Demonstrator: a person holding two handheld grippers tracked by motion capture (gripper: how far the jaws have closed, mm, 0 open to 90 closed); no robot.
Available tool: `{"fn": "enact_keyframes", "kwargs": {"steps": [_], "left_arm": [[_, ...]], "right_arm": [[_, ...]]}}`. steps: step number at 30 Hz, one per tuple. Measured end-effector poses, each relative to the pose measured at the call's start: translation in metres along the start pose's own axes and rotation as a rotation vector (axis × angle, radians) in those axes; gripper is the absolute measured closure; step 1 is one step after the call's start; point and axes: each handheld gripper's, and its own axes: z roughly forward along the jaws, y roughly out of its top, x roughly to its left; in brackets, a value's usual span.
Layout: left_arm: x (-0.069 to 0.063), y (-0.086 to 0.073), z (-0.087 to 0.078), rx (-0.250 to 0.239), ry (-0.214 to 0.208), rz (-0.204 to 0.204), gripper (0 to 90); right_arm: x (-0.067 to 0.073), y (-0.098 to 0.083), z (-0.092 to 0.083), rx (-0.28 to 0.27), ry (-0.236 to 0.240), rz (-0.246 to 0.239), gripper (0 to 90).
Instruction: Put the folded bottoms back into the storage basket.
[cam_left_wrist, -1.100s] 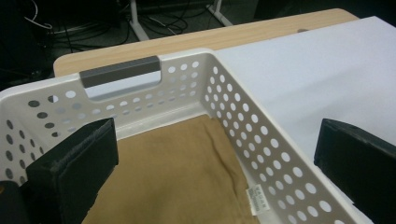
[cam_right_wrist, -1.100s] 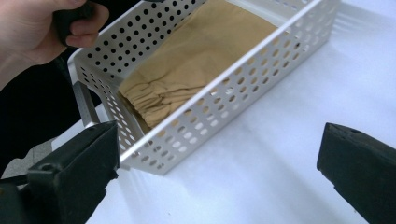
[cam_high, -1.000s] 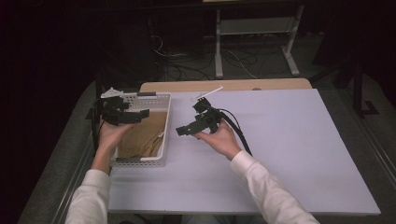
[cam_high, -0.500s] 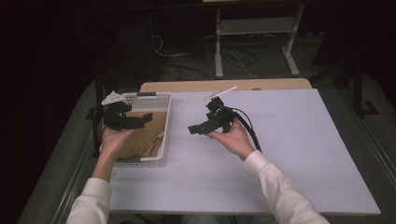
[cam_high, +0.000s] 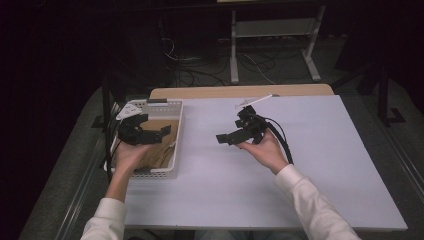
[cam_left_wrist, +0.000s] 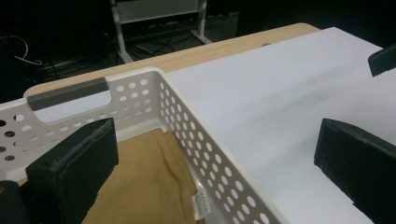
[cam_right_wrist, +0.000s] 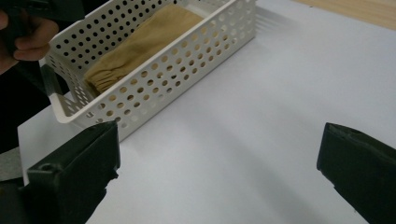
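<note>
A person sat at a white bench (cam_high: 310, 165), forearms in white sleeves reaching in from the near edge, each hand holding a pair of black tongs.

The left tongs (cam_high: 162, 132) were held above a white perforated plastic basket (cam_high: 172, 150) that stood on the bench along its left edge, toward the far left corner. In the left gripper view the two jaws stood wide apart with nothing between them, one over the basket's interior, the other over the bare bench surface just outside the basket wall. A grey strip capped the handle cut-out at the basket's far end.

Inside the basket lay a folded tan cloth (cam_left_wrist: 149, 182), with a small white label showing at its edge against the basket wall. In the right gripper view one end of the cloth (cam_right_wrist: 140, 44) looked gathered, perhaps an elastic cuff, though the detail was soft.

The right tongs (cam_high: 223, 138) were held above the middle of the bench, well apart from the basket and pointing toward it. Its jaws were also spread wide and empty. A black cable trailed from it back toward the person's right wrist. The left hand (cam_right_wrist: 25, 39) appeared beyond the basket in the right gripper view.
</note>
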Motion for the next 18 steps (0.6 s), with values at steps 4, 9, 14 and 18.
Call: {"fn": "enact_keyframes", "kwargs": {"steps": [4,9,14,18], "left_arm": [[-0.006,-0.001,0.000,0.001,-0.013,-0.011,0.5],[-0.017,-0.003,0.002,-0.015,-0.032,-0.020,0.5],[-0.026,-0.007,0.005,-0.015,-0.045,-0.009,0.5],[-0.032,-0.009,0.006,-0.014,-0.050,-0.002,0.5]], "right_arm": [[-0.005,-0.005,-0.010,-0.012,-0.013,-0.008,0.0],[-0.010,-0.013,-0.018,-0.028,-0.021,-0.009,0.0],[-0.017,-0.022,-0.025,-0.048,-0.021,-0.008,0.0],[-0.022,-0.028,-0.032,-0.054,-0.025,-0.017,0.0]]}}
